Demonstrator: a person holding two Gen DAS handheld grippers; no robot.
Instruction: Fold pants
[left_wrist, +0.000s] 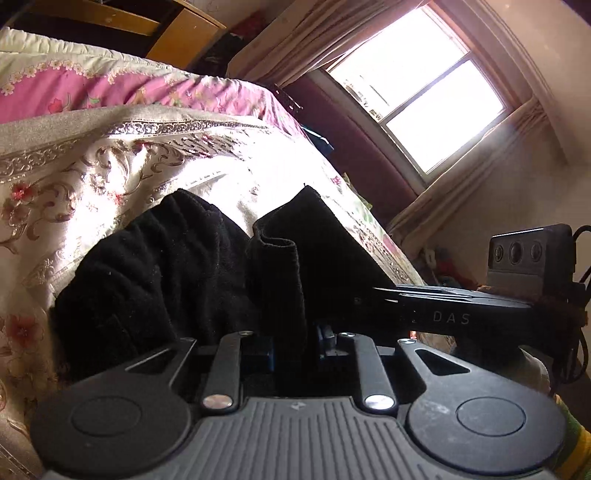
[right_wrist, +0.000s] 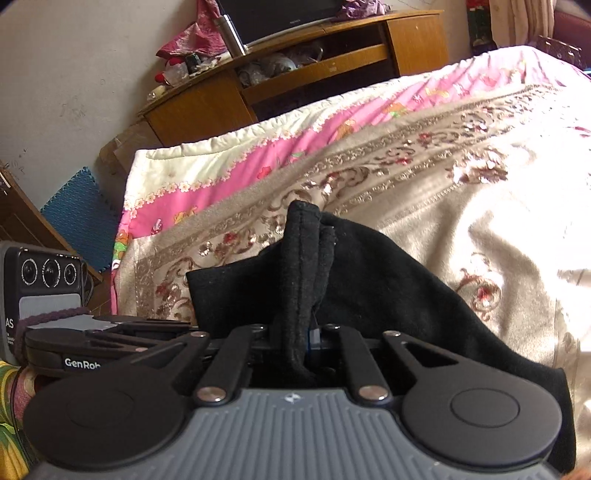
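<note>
- Left tool (left_wrist: 295, 341): its jaws stand narrow, pinched on one bunched fold of the one pair of black pants (left_wrist: 166, 280). The cloth runs down between the two fingers, so the tips are hidden.
- Ahead and to the left of this tool the rest of the pants lies crumpled on the bed (left_wrist: 92, 173); one stiff flap of the same cloth stands up just right of the grip.
- To the right of the left tool, the right tool shows side-on, level with it and near.
- Beyond the bed, up and right of the tool, one window (left_wrist: 417, 96) glares between two curtains.
- Right tool (right_wrist: 301, 338): jaws nearly together, clamped on one rolled edge of the pants (right_wrist: 369, 280), which rises upright out of the grip.
- From this tool the cloth spreads forward and to the right over the bed (right_wrist: 424, 155), which wears one cream floral cover over one pink quilt (right_wrist: 236, 173).
- To its left, the left tool appears side-on, close by.
- Far ahead, past the bed, stands one wooden cabinet (right_wrist: 417, 40); one blue foam mat (right_wrist: 79, 210) lies to the left.
</note>
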